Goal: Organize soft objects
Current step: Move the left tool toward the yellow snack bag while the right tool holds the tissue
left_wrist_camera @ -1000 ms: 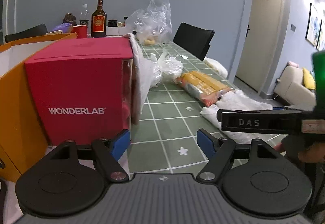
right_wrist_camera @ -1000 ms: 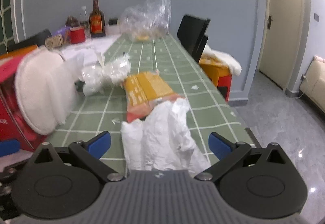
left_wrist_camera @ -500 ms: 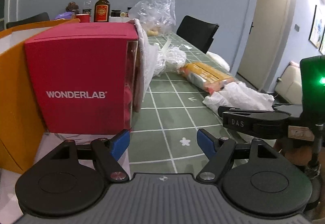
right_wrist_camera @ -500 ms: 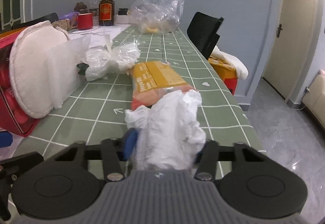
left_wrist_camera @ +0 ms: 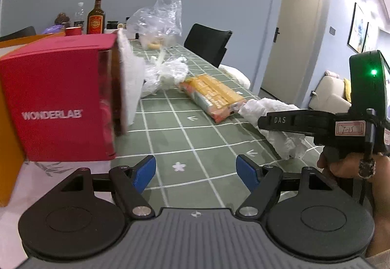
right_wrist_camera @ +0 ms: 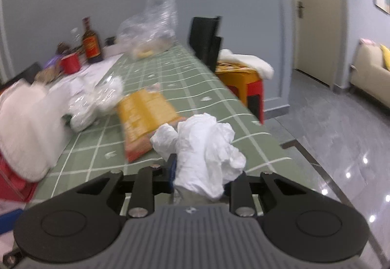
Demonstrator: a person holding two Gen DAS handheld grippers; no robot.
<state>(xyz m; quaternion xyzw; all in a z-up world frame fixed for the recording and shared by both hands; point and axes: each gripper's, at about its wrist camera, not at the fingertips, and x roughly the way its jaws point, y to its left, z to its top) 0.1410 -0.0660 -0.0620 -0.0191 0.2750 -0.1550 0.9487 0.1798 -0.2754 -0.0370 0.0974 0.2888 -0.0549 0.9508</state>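
A crumpled white plastic bag [right_wrist_camera: 204, 147] bunches up between the fingers of my right gripper [right_wrist_camera: 199, 178]. Its jaws are closing and the blue pads press into the bag's lower part. In the left wrist view the same bag [left_wrist_camera: 280, 108] hangs around the right gripper's black finger, just above the green checked tablecloth [left_wrist_camera: 185, 137]. My left gripper [left_wrist_camera: 196, 169] is open over the cloth, nothing between its blue pads. An orange snack packet [right_wrist_camera: 146, 118] lies just behind the bag.
A red WONDERLAB box [left_wrist_camera: 58, 103] stands at the left beside an orange box [left_wrist_camera: 9, 147], with a white fluffy pad [right_wrist_camera: 24, 127] leaning on it. Crumpled clear bags [right_wrist_camera: 95, 100], a bottle [left_wrist_camera: 95, 18], a black chair [left_wrist_camera: 207, 42] and a stool [right_wrist_camera: 243, 74] lie beyond.
The right gripper's jaws went from wide open to closed on the white bag, which now bunches up between them. The right view has tilted. The left gripper stays open.
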